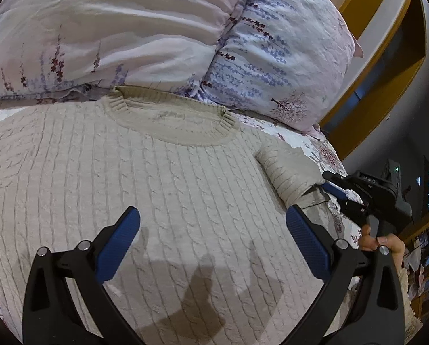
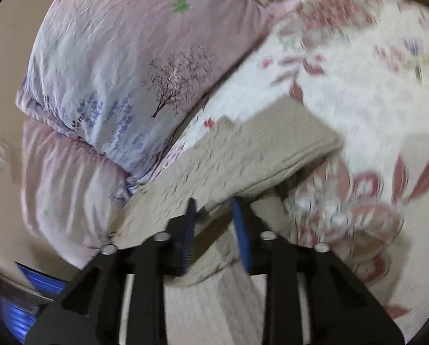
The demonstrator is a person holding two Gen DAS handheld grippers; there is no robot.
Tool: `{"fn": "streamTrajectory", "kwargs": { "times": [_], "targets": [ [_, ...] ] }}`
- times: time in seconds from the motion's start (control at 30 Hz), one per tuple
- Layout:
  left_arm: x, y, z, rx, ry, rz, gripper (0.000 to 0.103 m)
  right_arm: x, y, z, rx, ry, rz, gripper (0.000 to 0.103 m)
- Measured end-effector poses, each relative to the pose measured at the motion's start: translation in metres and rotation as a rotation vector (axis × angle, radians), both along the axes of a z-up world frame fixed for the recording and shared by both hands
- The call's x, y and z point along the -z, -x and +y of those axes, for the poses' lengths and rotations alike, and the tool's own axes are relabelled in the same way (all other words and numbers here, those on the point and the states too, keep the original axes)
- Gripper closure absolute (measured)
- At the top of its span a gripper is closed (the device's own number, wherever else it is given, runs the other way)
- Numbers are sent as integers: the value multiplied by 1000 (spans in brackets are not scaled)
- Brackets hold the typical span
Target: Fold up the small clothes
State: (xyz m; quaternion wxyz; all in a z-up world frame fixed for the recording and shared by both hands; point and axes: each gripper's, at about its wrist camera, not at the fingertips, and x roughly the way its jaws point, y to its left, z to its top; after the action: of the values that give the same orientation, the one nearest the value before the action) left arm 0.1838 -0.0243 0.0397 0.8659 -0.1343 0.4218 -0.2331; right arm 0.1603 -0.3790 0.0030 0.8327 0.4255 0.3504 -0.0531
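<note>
— Two tongs in view, status?
— L tong (image 1: 213,210) is wide open over the sweater (image 1: 157,172), nothing between its pads. I see only its shadow on the knit.
— Where's the sweater?
— Flat on the quilt (image 2: 358,86), front up, collar twd the pillows (image 1: 128,28) and touching the near one.
— R side?
— R tong (image 2: 213,201) sits at the end of the sleeve (image 2: 243,149), which is bent in beside the body. Jaws nearly together, closed on the sleeve's knit edge (my R cam is badly blurred, so I go by the fabric filling the gap). From the L cam I see the hand (image 1: 381,243) on that tong's grip, tips at the cuff.
— Sleeve over the body?
— No, beside it, on the quilt.
</note>
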Motion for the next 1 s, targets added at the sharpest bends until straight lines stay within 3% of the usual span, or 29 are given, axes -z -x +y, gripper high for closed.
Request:
{"fn": "streamTrajectory", "kwargs": {
  "times": [0.13,0.33,0.43,0.5,0.57,0.63,0.7,0.77,0.87,0.93,1.0],
  "targets": [
    [3,-3,16,-38,25,24,2,-19,-14,19,-29,132,-27,92],
    [6,-5,35,-83,52,41,2,-37,-28,58,-156,155,-87,98],
    [9,-3,41,-92,50,46,2,-30,-32,70,-164,188,-27,98],
    [11,-2,44,-93,44,47,2,-19,-29,66,-156,128,31,97],
    [13,-2,46,-95,42,50,2,-10,-22,57,-137,42,55,92],
    [14,-3,47,-94,46,53,2,-12,-10,49,-116,13,38,61],
    [15,-3,47,-92,50,55,2,-21,1,46,-99,20,4,51],
    [16,-3,46,-87,49,55,2,-26,8,47,-118,20,-10,51],
    [17,-5,43,-80,45,58,2,-15,4,46,-139,-40,42,51],
    [17,-5,41,-77,45,63,2,-2,-4,43,-123,-82,85,51],
    [17,-4,41,-76,43,60,2,3,-11,38,-86,-62,93,54]
  ]
}}
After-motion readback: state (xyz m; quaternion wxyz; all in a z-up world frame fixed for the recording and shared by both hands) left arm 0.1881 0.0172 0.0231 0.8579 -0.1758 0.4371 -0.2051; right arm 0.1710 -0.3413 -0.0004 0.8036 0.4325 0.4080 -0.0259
